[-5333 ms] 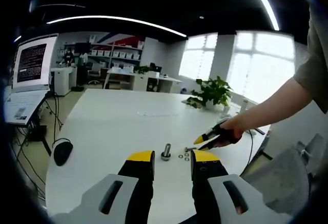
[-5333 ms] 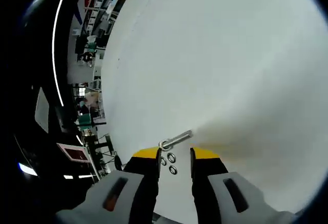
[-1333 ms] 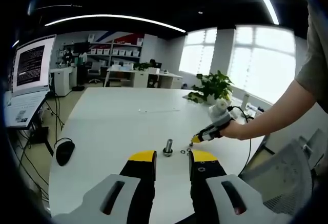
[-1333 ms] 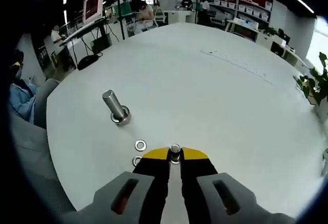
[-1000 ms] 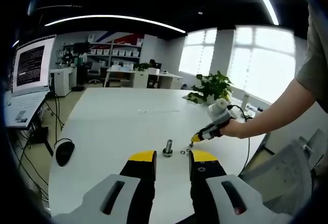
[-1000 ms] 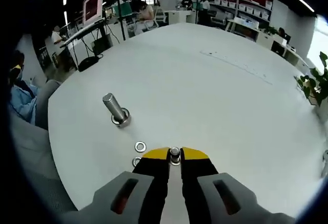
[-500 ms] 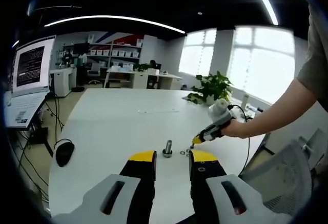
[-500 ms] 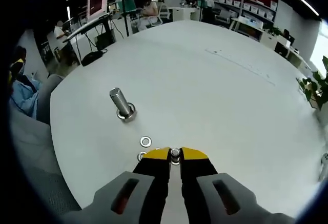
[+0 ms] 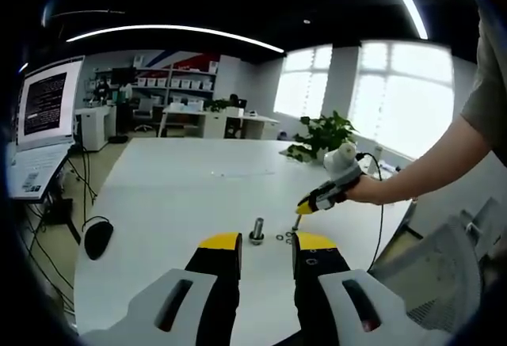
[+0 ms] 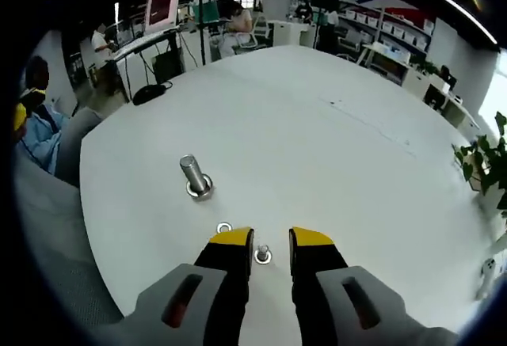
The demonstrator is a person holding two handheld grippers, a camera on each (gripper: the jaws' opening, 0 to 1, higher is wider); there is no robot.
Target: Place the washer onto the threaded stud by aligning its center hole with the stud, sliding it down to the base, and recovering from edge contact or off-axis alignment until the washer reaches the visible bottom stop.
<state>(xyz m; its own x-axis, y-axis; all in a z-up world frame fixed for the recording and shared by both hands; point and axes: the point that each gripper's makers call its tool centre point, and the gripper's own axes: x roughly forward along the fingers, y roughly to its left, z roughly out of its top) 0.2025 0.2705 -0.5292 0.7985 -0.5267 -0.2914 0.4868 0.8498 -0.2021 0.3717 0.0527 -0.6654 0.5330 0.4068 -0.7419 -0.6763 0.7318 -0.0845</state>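
Note:
The threaded stud stands upright on the white round table, up and to the left of my right gripper. That gripper is open, and one small washer lies on the table between its jaws without touching them. A second washer lies by the left jaw tip. In the left gripper view the stud stands just beyond my left gripper, which is open and holds nothing. Two washers lie to the stud's right. The right gripper, held in a person's hand, hovers above them.
A black mouse lies near the table's left edge, and a laptop sits beyond it. A potted plant stands at the far side. A grey chair is at the right. A seated person is beside the table.
My right gripper was shut on a washer; it has opened, lifted from the table, and the washer now lies between its jaws. The left gripper stayed put.

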